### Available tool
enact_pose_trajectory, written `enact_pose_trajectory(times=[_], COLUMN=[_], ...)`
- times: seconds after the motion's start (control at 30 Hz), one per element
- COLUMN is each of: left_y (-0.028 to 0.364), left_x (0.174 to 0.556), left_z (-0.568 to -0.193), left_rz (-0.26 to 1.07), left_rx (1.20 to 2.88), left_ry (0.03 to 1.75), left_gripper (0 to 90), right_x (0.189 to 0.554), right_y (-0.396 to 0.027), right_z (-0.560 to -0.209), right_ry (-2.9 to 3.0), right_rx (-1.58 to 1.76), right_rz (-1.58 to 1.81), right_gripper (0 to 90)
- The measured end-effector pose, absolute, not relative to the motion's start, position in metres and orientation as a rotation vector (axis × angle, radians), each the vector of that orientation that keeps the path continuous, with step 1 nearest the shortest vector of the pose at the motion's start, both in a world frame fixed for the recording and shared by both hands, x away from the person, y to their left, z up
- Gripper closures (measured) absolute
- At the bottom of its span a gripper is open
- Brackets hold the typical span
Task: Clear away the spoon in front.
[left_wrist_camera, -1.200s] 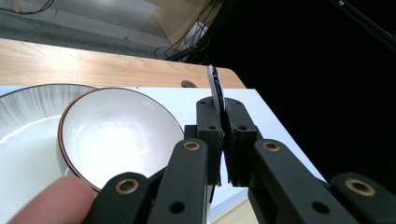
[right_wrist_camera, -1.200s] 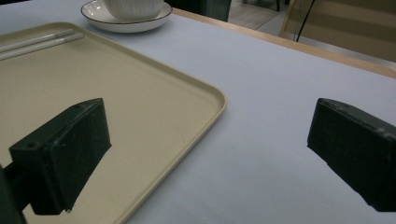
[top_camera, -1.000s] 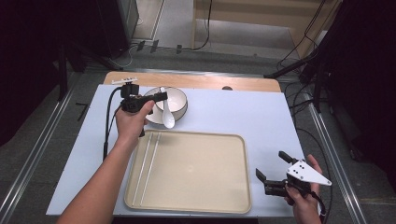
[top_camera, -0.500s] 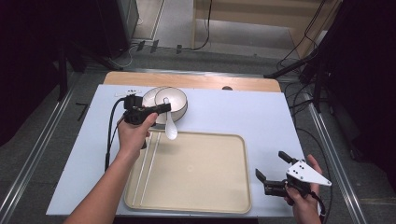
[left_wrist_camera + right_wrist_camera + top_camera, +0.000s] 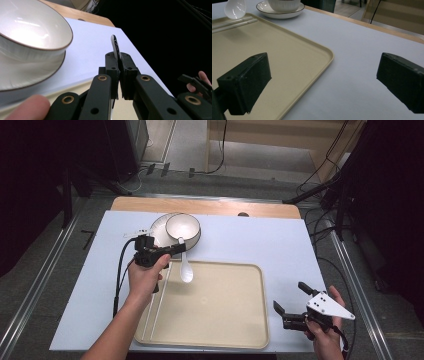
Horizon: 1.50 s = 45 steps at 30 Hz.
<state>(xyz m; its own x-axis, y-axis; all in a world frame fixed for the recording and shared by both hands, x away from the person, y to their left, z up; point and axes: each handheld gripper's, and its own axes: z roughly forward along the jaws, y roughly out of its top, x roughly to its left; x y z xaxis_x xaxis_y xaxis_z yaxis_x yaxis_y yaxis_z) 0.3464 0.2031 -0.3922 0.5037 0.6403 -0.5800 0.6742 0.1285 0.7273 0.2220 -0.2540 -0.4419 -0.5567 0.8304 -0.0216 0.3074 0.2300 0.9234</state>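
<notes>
Left gripper [image 5: 176, 249]: black two-jaw tool in the person's left hand, jaws clamped on the handle of the white ceramic soup spoon [image 5: 185, 269].
Spoon: hangs from the jaw tips, bowl end lowest, over the far left corner of the tray; in the left gripper view its handle stands edge-on, pinched between the pads [image 5: 117, 51].
White bowl [image 5: 183, 228]: dark-rimmed, sits on a matching saucer [image 5: 157, 230], just beyond the spoon.
Chopsticks [image 5: 157, 302]: pale pair lying along the tray's left edge.
Beige plastic tray [image 5: 225, 310]: on the light blue table cover.
Right gripper [image 5: 289, 303]: jaws wide apart, nothing between them, beside the tray's right near corner.
</notes>
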Motion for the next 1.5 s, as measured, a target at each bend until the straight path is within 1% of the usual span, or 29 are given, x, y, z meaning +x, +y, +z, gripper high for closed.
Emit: enact_pose_trajectory(times=[0.33,0.67,0.9,1.13,1.2,1.23,1.27,1.33,1.4,1.5], left_y=[0.199,0.195,0.192,0.195,0.195,0.194,0.194,0.193,0.192,0.19], left_x=[0.334,0.33,0.33,0.334,0.334,0.333,0.333,0.334,0.334,0.334], left_z=[-0.409,-0.427,-0.434,-0.438,-0.438,-0.439,-0.44,-0.442,-0.443,-0.445], left_rz=[-0.103,-0.169,-0.139,-0.124,-0.08,-0.038,-0.022,-0.026,-0.004,0.015], left_rx=[1.577,1.598,1.642,1.647,1.678,1.705,1.717,1.733,1.757,1.782], left_ry=[1.178,1.187,1.212,1.234,1.224,1.218,1.221,1.225,1.229,1.262], left_gripper=[87.1,87.0,87.0,86.4,83.8,80.1,75.0,74.3,72.0,70.8], right_x=[0.222,0.222,0.222,0.222,0.222,0.222,0.222,0.222,0.222,0.222], right_y=[-0.252,-0.251,-0.252,-0.253,-0.253,-0.253,-0.252,-0.252,-0.252,-0.252], right_z=[-0.442,-0.442,-0.442,-0.442,-0.442,-0.441,-0.441,-0.441,-0.441,-0.441], right_ry=[1.989,1.991,1.989,1.989,1.989,1.989,1.989,1.988,1.988,1.988], right_rx=[1.031,1.03,1.028,1.032,1.032,1.03,1.029,1.028,1.028,1.028], right_rz=[1.307,1.306,1.307,1.307,1.308,1.31,1.311,1.312,1.311,1.311], right_gripper=[0.0,0.0,0.0,0.0,0.0,0.0,0.0,0.0,0.0,0.0])
